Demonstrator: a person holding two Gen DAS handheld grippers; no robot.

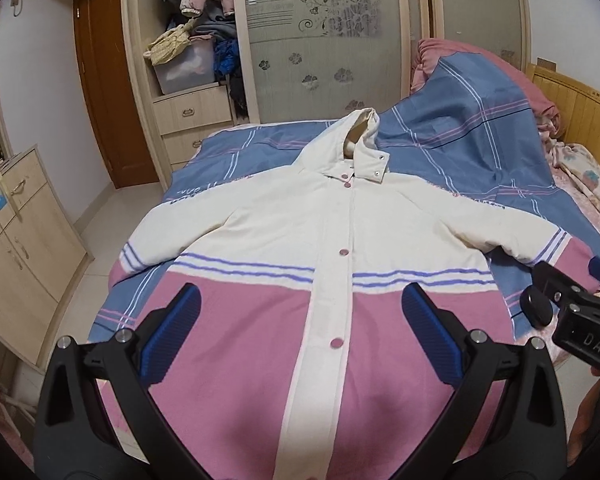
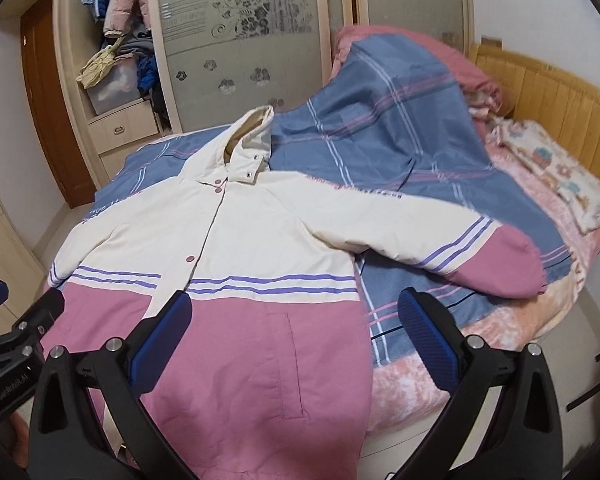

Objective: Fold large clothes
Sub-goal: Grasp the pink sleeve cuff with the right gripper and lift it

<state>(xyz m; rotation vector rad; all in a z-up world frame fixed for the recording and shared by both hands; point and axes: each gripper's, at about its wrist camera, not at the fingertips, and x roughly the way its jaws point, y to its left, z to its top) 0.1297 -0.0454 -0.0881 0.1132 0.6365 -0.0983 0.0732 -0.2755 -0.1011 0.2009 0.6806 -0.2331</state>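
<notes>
A large hooded coat (image 1: 300, 232), cream on top and pink below with purple stripes and pink snaps, lies face up and buttoned on the bed; it also shows in the right wrist view (image 2: 260, 248). Both sleeves are spread outward, the right sleeve (image 2: 460, 248) reaching over the quilt. My left gripper (image 1: 300, 328) is open and empty above the pink lower front. My right gripper (image 2: 296, 332) is open and empty above the coat's lower right side and pocket; part of it shows at the right edge of the left wrist view (image 1: 572, 312).
The bed (image 1: 228, 152) carries a blue plaid quilt (image 2: 380, 128) bunched at the back right and a floral blanket (image 2: 548, 176). A wooden headboard (image 2: 548, 92) stands at right. A wardrobe (image 1: 324, 40) stands behind, and a low cabinet (image 1: 24, 240) and door (image 1: 108, 92) at left.
</notes>
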